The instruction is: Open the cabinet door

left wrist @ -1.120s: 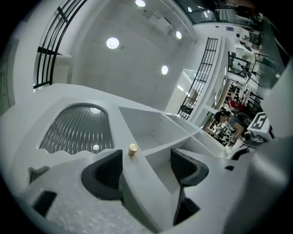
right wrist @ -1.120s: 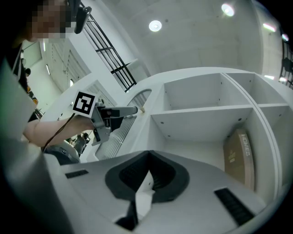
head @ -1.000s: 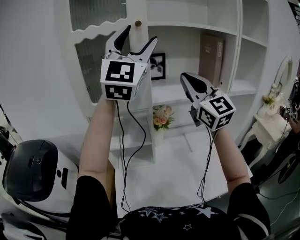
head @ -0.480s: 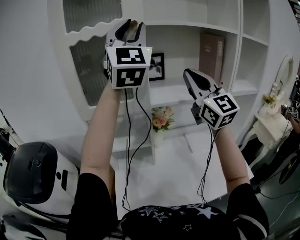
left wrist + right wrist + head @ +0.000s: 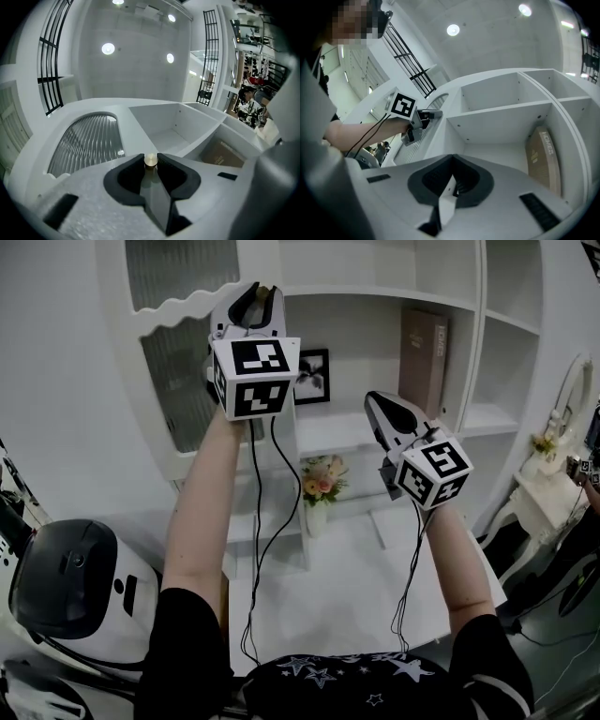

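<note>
The white cabinet door (image 5: 178, 352) has a ribbed glass panel (image 5: 89, 140) and a small brass knob (image 5: 150, 160) on its right stile. My left gripper (image 5: 262, 289) is raised to that knob. Its jaws have just been closing, and the knob now sits pinched between the black fingertips (image 5: 136, 164), so the left gripper (image 5: 150, 158) is shut on it. The left gripper (image 5: 425, 114) also shows at the door in the right gripper view. My right gripper (image 5: 370, 399) hangs in front of the open shelves, apart from the door. Nothing is in the shut right gripper (image 5: 452, 164).
Open white shelves (image 5: 450, 306) to the right of the door hold a brown book (image 5: 422, 352) and a framed picture (image 5: 314, 373). A vase of flowers (image 5: 322, 486) stands below. A round white-and-black machine (image 5: 75, 587) is at lower left, a white side table (image 5: 544, 493) at right.
The left gripper's jaws were spread wide below the knob; they have risen and closed on it. The right gripper has stayed where it was.
</note>
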Tool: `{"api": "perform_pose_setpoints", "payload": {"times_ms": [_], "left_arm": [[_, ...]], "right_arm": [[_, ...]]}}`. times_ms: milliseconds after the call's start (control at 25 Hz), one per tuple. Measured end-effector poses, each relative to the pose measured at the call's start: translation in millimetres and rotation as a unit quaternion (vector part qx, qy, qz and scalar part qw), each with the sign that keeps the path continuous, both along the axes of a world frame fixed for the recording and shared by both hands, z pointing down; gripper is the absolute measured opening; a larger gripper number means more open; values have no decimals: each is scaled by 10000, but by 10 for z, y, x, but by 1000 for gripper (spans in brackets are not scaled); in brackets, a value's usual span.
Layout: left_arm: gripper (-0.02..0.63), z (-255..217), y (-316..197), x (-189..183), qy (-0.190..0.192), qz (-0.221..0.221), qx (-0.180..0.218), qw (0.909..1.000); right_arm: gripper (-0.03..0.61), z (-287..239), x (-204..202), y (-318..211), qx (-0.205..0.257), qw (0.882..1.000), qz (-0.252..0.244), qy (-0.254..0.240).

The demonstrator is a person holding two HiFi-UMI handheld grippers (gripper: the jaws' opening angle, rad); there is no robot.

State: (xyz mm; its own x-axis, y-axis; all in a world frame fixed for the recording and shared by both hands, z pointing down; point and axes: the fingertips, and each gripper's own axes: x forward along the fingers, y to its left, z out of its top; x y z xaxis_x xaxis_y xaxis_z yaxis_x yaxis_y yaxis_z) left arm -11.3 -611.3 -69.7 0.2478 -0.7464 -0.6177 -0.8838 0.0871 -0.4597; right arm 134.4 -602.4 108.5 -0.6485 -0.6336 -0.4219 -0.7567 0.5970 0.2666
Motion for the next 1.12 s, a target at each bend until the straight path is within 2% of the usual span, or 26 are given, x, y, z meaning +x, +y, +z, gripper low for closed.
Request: {"api": "perform_pose_setpoints", "payload": {"times_ms": [240, 480, 720, 920, 1120], "left_arm": [[92, 7, 134, -61, -13, 46, -358, 9993], [91, 6, 381, -142, 279, 91, -422, 9987], [92, 8, 520, -55, 392, 43, -747, 9964], [87, 39, 663, -55, 438, 36, -835, 9955], [80, 35, 766, -99, 412, 117, -910, 9949]], "right_arm": [[6, 55, -61, 280, 112, 9998, -99, 164], [6, 36, 2, 572, 280, 9994, -168, 125], [6, -76, -17, 826, 457, 9975, -490, 208], [6, -87, -172, 1022, 410, 9960, -781, 134], [6, -63, -260, 1087, 296, 9968, -737, 131]]}}
